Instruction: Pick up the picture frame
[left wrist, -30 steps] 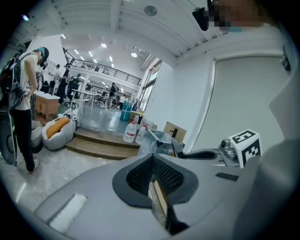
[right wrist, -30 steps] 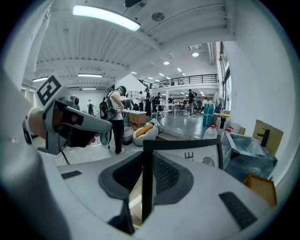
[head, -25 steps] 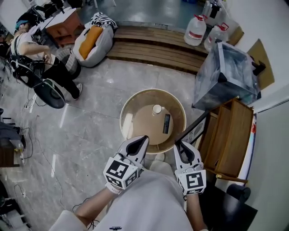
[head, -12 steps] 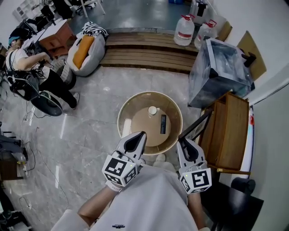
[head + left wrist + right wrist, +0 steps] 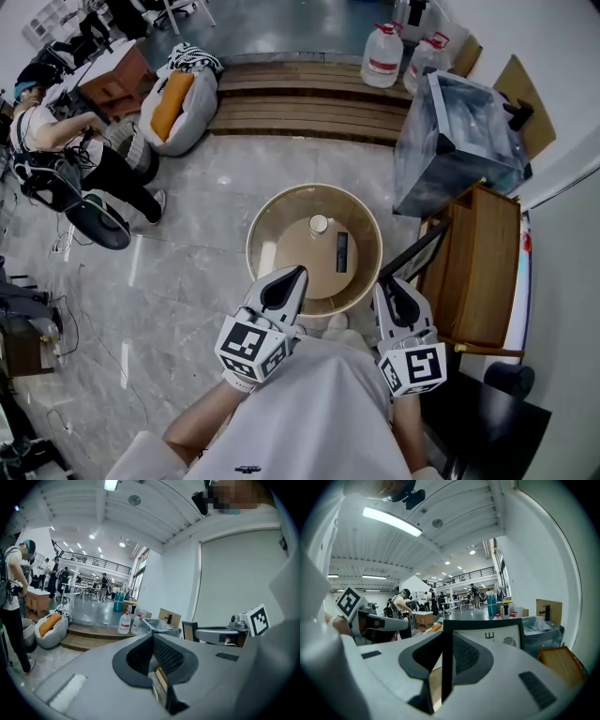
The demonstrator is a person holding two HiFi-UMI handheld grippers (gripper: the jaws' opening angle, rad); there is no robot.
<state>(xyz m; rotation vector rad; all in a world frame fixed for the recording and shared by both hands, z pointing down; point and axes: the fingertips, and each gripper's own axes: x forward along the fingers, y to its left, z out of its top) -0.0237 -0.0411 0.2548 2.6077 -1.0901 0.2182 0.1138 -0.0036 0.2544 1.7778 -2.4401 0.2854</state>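
The picture frame [image 5: 412,251] is a thin black frame, seen edge-on in the head view as a dark bar slanting up to the right. My right gripper [image 5: 384,284] is shut on its lower end. In the right gripper view the frame [image 5: 487,632] stands upright between the pads, its black side edge clamped and its white face showing print. My left gripper [image 5: 298,274] hovers at the near rim of the round table. Its jaws are shut with nothing between them, as the left gripper view [image 5: 152,638] also shows.
A round wooden table [image 5: 262,225] with a raised rim holds a white cup [image 5: 319,224] and a dark flat device [image 5: 341,252]. A wooden cabinet [image 5: 478,272] stands right of the frame, a clear plastic box [image 5: 459,141] behind it. Farther off are steps [image 5: 309,108], a beanbag [image 5: 173,98] and a person [image 5: 56,141].
My right gripper has risen a little and rolled slightly with the frame still in it. The left gripper has stayed about where it was.
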